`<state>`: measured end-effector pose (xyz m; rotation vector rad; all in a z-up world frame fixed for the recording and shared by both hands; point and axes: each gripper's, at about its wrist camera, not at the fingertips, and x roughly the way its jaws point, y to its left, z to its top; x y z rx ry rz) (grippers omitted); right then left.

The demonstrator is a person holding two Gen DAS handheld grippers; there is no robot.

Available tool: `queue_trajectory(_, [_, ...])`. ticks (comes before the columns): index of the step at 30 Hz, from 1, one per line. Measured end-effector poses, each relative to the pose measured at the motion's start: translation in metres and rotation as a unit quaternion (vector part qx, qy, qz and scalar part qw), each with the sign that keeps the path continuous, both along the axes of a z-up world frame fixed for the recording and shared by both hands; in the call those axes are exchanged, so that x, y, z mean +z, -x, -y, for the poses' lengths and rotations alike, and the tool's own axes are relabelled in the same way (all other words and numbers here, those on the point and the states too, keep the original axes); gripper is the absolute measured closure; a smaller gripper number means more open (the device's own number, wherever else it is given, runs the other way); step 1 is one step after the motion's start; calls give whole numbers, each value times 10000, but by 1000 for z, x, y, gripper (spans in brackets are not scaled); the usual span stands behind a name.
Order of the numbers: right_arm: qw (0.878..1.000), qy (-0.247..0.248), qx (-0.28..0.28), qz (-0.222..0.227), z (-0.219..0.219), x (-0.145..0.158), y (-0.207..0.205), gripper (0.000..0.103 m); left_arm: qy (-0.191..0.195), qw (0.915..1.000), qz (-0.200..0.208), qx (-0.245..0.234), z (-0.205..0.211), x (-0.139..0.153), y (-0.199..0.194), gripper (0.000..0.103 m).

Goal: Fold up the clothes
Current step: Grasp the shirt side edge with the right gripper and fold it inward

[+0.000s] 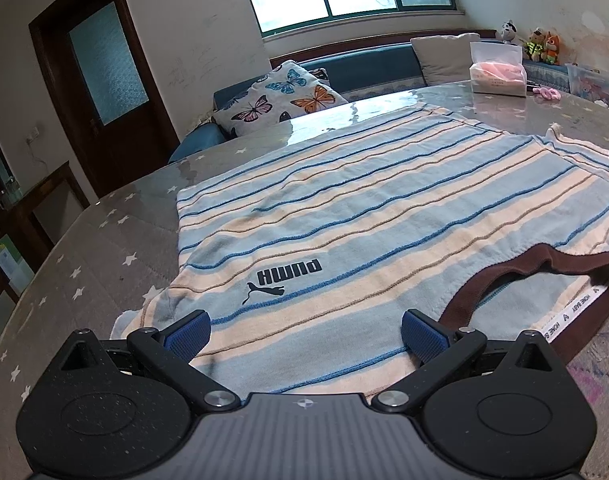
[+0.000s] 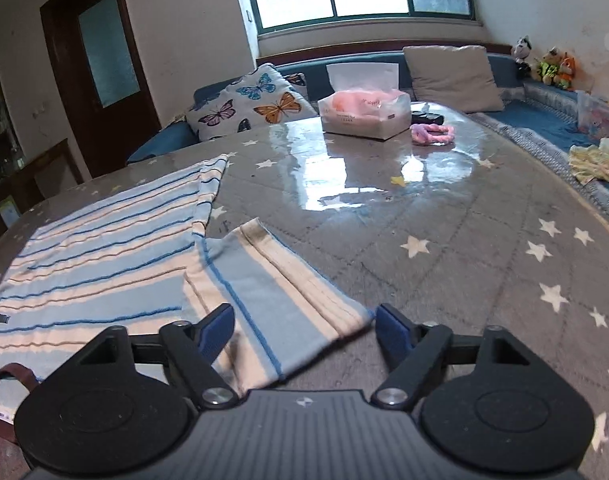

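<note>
left gripper (image 1: pixel 306 330): jaws wide apart, nothing held, tilted down over the shirt's shoulder, at 6 o'clock
right gripper (image 2: pixel 304 330): jaws apart, astride the sleeve (image 2: pixel 280 300) end, pads not pressing it, nothing gripped, angled down
t-shirt (image 1: pixel 344 208): one, spread flat on table (image 2: pixel 464 248), light blue and cream stripes, brown collar (image 1: pixel 544 268) at 4 o'clock, black logo facing up
tissue pack (image 2: pixel 364 114): one, 12 o'clock, far side
cushions: two, butterfly cushion (image 2: pixel 244 104) at 11, grey cushion (image 2: pixel 452 76) at 1
plush toys (image 2: pixel 552 66): three, 2 o'clock
</note>
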<state>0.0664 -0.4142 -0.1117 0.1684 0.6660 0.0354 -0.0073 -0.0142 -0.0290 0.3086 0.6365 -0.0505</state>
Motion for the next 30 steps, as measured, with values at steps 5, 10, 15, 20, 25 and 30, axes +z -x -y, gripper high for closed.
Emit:
queue_trajectory(5, [9998, 124, -183, 17, 0, 0, 0, 79, -23, 10000, 4, 11, 1, 0, 0, 0])
queue_trajectory(10, [9997, -138, -60, 170, 1, 10, 5, 95, -61, 10000, 8, 12, 2, 1, 0, 0])
queue_trajectory(15, [9963, -501, 570, 400, -20, 33, 10, 96, -66, 10000, 28, 64, 1, 3, -1, 0])
queue_trajectory(20, [9869, -819, 1311, 453, -53, 42, 8, 96, -35, 9999, 56, 87, 0, 6, 0, 0])
queue_trajectory(25, [9809, -824, 1752, 188, -84, 29, 0, 90, 0, 9999, 103, 134, -2, 9, 3, 0])
queue_trajectory(30, [9777, -775, 1953, -75, -97, 14, -4, 54, 33, 9995, 150, 264, -10, 13, 5, 0])
